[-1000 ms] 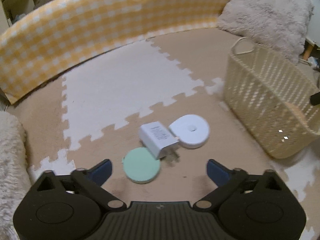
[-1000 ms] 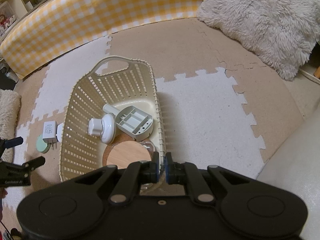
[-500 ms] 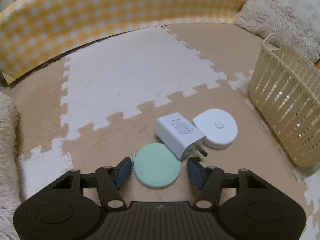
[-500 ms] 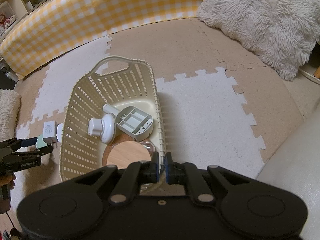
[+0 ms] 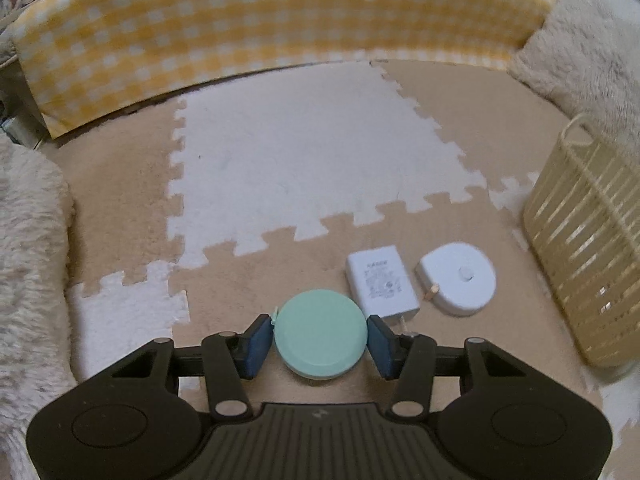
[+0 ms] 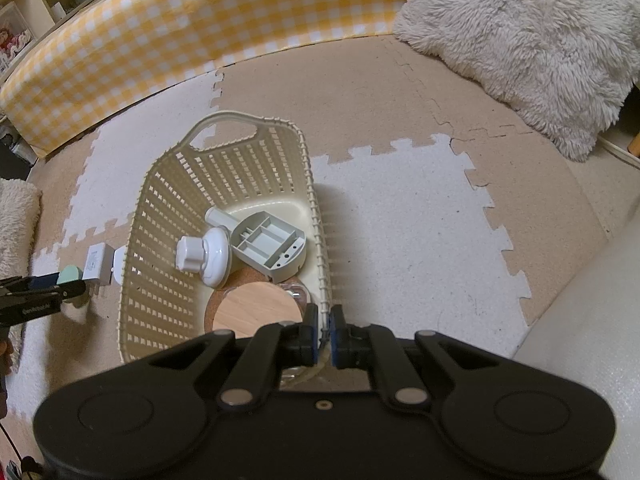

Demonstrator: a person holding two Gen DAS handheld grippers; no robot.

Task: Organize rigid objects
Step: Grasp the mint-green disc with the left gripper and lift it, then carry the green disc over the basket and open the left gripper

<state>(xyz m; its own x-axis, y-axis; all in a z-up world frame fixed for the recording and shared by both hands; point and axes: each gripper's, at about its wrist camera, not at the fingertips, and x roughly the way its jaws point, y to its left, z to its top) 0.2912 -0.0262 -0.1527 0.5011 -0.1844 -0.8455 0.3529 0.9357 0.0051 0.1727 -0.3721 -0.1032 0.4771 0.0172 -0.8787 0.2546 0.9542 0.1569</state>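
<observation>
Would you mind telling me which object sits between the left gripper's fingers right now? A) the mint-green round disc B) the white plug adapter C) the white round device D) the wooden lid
A: in the left wrist view the mint-green round disc sits between the blue pads of the left gripper, while the white plug adapter lies beyond it on the mat.

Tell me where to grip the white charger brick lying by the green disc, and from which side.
Take the charger brick across its two long side edges, coming straight down. It lies flat, label up, prongs toward the left gripper, crowded by the green disc and the white round case.
</observation>
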